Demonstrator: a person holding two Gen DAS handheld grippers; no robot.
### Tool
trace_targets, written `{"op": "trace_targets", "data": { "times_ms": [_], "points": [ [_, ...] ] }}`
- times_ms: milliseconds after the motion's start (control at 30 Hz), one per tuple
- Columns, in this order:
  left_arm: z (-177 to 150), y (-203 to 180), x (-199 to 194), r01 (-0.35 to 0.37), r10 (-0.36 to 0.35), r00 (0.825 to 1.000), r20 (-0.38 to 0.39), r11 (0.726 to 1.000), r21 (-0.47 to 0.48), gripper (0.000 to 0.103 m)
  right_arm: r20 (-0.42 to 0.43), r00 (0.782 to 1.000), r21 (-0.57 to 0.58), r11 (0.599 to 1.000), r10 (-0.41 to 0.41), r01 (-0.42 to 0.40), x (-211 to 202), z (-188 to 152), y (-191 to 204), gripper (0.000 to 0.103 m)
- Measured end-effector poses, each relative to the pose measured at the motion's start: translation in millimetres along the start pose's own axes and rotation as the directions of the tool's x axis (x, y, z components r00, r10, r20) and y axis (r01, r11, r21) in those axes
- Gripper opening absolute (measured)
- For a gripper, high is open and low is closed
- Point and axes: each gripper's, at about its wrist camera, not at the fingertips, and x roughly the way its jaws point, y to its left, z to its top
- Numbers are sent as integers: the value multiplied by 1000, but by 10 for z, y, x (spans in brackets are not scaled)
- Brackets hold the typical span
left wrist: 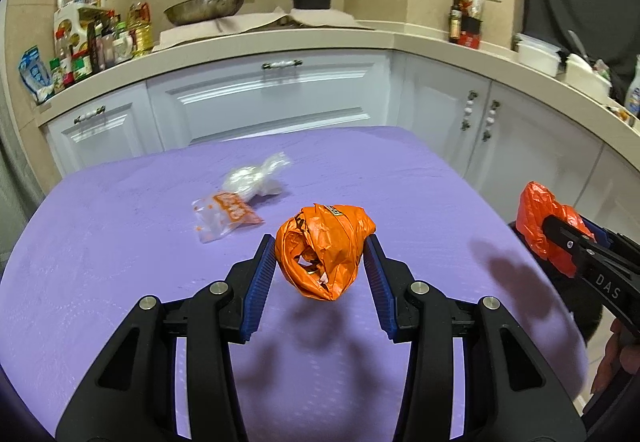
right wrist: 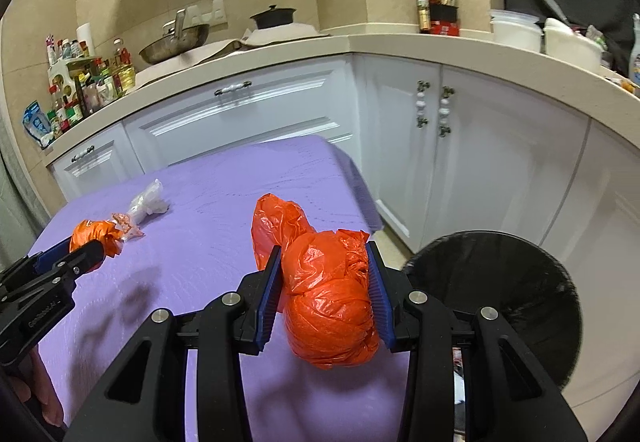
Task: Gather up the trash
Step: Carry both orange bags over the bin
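Note:
My left gripper is shut on a crumpled orange wrapper and holds it clear above the purple table. My right gripper is shut on a red-orange plastic bag, lifted near the table's right edge. Each gripper also shows in the other's view: the right gripper with its bag, the left gripper with its wrapper. On the cloth lie a clear wrapper with orange print and a knotted clear bag. A black-lined trash bin stands beside the table's right edge.
White cabinets run behind the table under a beige counter with a wok, a black pot, bottles and tubs. A person's fingers grip the right tool's handle. Floor shows between the table and the cabinets.

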Motion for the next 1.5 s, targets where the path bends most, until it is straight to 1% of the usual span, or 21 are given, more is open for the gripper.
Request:
{"op": "trace_targets", "data": {
  "times_ms": [133,300,500,800,933,1167,1500],
  "points": [
    [-10,-186,-102,35,-36,999,12,999,23,44,17,999,17,999,-33,32,-167,-36,-150,40],
    [-33,-509,-217,91,-93,995,23,994,66,44,33,997,45,996,-76,74,-364,-101,-350,40],
    [-56,-873,-300,150,-154,988,27,982,112,44,45,991,79,989,-125,121,-554,-163,-620,40],
    [-88,-1390,-371,229,-237,971,24,957,176,44,53,980,124,975,-194,186,-722,-228,-975,40],
    [-106,-1600,-396,253,-264,964,27,946,201,44,53,975,136,969,-216,208,-763,-256,-1087,40],
    [-108,-1848,-392,280,-294,955,32,933,227,44,50,969,162,960,-241,230,-784,-283,-1280,40],
    [-104,-2118,-211,297,-311,950,16,921,252,44,37,963,196,946,-268,256,-719,-313,-1507,40]
  ]
}}
